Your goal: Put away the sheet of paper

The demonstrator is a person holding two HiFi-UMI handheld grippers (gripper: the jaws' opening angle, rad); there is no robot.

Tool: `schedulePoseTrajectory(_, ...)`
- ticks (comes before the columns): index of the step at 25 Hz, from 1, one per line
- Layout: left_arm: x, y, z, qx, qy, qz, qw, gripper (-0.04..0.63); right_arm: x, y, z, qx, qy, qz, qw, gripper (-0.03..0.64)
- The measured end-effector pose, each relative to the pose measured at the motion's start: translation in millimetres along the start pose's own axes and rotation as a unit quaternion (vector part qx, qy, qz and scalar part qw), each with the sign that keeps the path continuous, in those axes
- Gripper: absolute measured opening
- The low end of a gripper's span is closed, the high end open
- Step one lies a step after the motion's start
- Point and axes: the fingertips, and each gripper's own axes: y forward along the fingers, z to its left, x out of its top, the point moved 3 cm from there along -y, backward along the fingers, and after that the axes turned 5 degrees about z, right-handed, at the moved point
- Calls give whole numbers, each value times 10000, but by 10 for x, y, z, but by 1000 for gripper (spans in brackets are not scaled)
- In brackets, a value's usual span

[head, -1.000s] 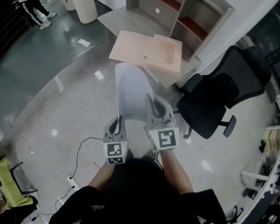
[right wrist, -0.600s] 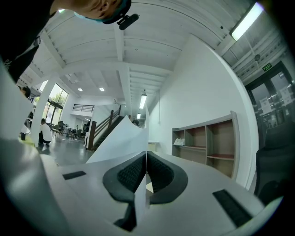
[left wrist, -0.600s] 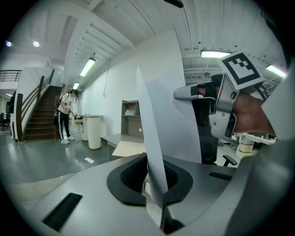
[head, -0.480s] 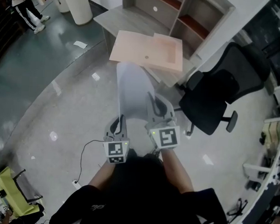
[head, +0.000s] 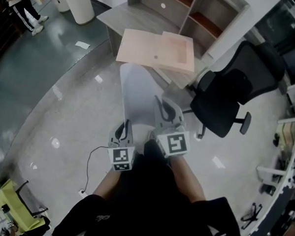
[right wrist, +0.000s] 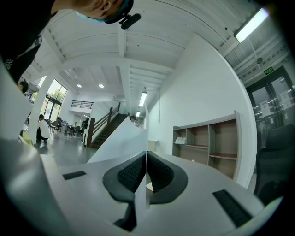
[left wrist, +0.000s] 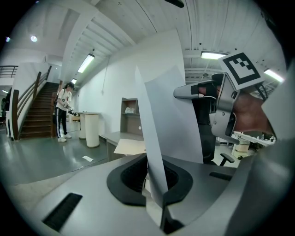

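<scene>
Person wears a black top (head: 147,209) that fills the head view at 6 o'clock, w/ a small pale logo (head: 102,218) toward 7 o'clock. Sleeves stop short of the forearms – short or pushed up, can't tell.

Left gripper (head: 127,124): light grey moulded shell w/ a dark curved opening along its back, and a marker cube (head: 121,158) w/ a b&w square pattern on top. Right gripper (head: 159,102): same grey shell, same kind of b&w cube (head: 173,143).

In both gripper views the shell is smooth grey – black textured pads (right wrist: 131,175) at centre, dark rectangular slots at approx 8 and 4 o'clock.
</scene>
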Motion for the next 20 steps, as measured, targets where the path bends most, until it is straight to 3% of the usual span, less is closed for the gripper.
schedulePoseTrajectory(11,64,357,270,133,-53,90,9999,46,-88,516,-66,260,13,-26,9997,18)
schedulePoseTrajectory(20,206,880,528,248,-7,331,9991,46,-207,1104,-383,368,184,149,9990,17)
